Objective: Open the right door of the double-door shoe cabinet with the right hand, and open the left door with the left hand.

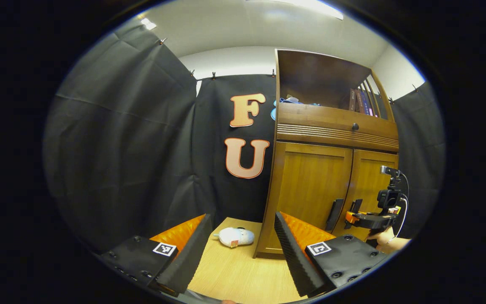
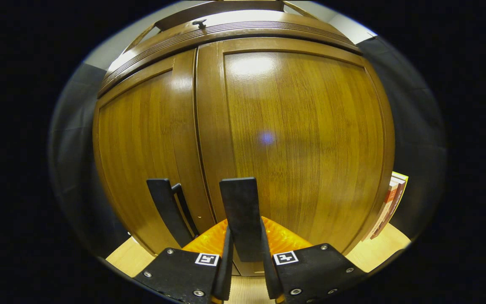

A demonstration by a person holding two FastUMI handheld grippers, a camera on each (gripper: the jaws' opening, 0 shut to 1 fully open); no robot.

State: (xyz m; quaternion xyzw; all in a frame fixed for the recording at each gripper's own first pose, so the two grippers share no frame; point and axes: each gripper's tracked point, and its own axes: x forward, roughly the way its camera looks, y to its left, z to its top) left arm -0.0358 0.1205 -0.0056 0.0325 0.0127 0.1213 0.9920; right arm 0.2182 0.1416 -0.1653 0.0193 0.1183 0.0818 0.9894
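Two doors shut. Your left hand-held gripper [image 1: 238, 249] gapes wide, well short of left door [image 2: 141, 152]; its handle [image 2: 167, 213] free. Your right hand-held gripper [image 2: 245, 264] clamps right door handle [image 2: 241, 211]. Stiff hinged wood: pull by handles.

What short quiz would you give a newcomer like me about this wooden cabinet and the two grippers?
1. True or false: the two brown wooden cabinet doors, left door and right door, are both swung open.
2. Multiple choice: the right gripper is shut on A) a small round drawer knob, B) the flat black handle of the right door, C) a book.
3. Fill in the word: the left gripper, held back from the cabinet with its fingers spread wide and nothing between them, is ___.

Key: 1 false, both doors are closed; 2 B; 3 open.
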